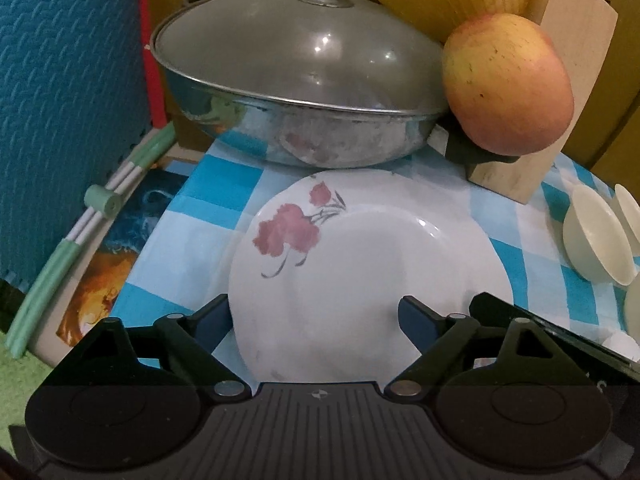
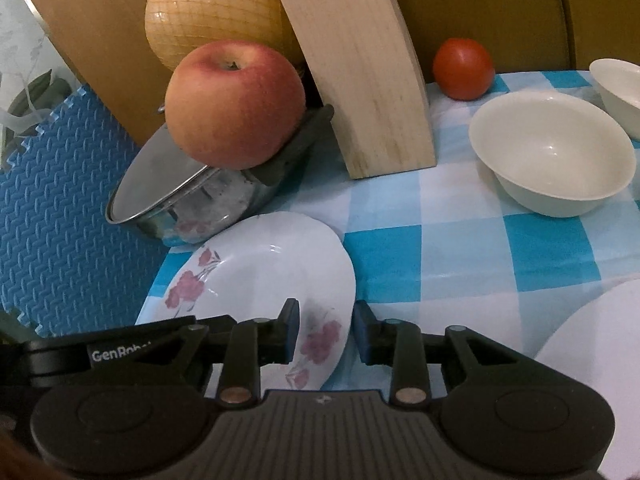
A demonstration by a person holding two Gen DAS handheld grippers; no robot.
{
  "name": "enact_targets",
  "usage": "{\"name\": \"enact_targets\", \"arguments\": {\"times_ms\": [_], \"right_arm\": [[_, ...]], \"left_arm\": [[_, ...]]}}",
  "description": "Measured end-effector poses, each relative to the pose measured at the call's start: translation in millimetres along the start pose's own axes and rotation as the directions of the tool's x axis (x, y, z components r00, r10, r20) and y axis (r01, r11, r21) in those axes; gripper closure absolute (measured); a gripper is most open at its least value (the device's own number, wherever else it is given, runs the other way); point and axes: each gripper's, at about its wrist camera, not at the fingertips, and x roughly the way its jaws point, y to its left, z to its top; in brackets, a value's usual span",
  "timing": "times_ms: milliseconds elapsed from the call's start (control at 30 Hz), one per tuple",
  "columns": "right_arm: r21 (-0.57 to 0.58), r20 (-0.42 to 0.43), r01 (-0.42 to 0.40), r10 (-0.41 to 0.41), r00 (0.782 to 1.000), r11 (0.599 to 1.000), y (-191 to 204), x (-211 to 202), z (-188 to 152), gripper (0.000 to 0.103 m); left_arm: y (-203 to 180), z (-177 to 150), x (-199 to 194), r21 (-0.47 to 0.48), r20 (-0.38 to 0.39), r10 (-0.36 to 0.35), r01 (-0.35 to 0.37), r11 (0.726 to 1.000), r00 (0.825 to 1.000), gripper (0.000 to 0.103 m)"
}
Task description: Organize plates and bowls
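Dim indoor light, glare on wok lid (fisheye-bent edges), soft focus

— Any writing you can read from where you are?

— One word only. My right wrist camera shows white letters, "GenRob", with the end cut off behind a black link, printed on the black plastic body of the other gripper that reaches in from the left.

— Anything on your own black housings?

— A small white round emblem sits on the ribbed black top plate in each view, but it carries no letters.

— And at the right edge of the left view?

— A faint pale mark, too dark to read.
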Motion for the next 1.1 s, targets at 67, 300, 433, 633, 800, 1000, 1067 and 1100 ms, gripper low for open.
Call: {"name": "enact_targets", "arguments": {"times_ms": [67, 300, 433, 633, 800, 1000, 1067, 1100], "right_arm": [[-0.012, -0.002, 0.01, -0.01, 1.0, 1.0, 1, -2, -2, 0.077], [-0.029, -0.051, 0.026, -0.028, 0.998, 0.999, -1, -22, -18, 0.077], [-0.061, -0.097, 0.019, -0.025, 0.995, 0.998, 2, -41, -37, 0.077], [-0.057, -0.117, -0.002, -0.004, 0.993, 0.998, 5, -50, -49, 0.074], [-0.047, -0.095, -0.008, 0.003, 0.995, 0.999, 2, -47, -47, 0.074], [-0.089, -0.072, 0.004, -0.011, 0.997, 0.996, 7, -45, -48, 0.074], [-0.094, -0.07, 0.009, -0.015, 0.997, 0.996, 7, -45, -48, 0.075], [-0.085, -0.073, 0.008, -0.014, 0.997, 0.996, 6, -46, -48, 0.075]], "left_arm": [[-1, 0, 1, 0.013, -0.007, 0.006, -0.006, 1.0, 1.0, 0.011], [-10, -18, -9, 0.081, -0.03, 0.025, -0.022, 0.996, 0.999, 0.011], [-8, -34, -22, 0.106, -0.055, 0.013, -0.007, 0.994, 0.998, 0.011], [-1, -55, -36, 0.116, -0.081, 0.009, 0.0, 0.993, 0.997, 0.01], [5, -48, -35, 0.11, -0.062, 0.015, -0.008, 0.994, 0.998, 0.009], [0, -46, -26, 0.127, -0.07, 0.004, 0.005, 0.992, 0.998, 0.007], [0, -47, -27, 0.125, -0.07, 0.002, 0.006, 0.992, 0.998, 0.007], [1, -47, -27, 0.123, -0.07, 0.003, 0.005, 0.992, 0.998, 0.008]]}}
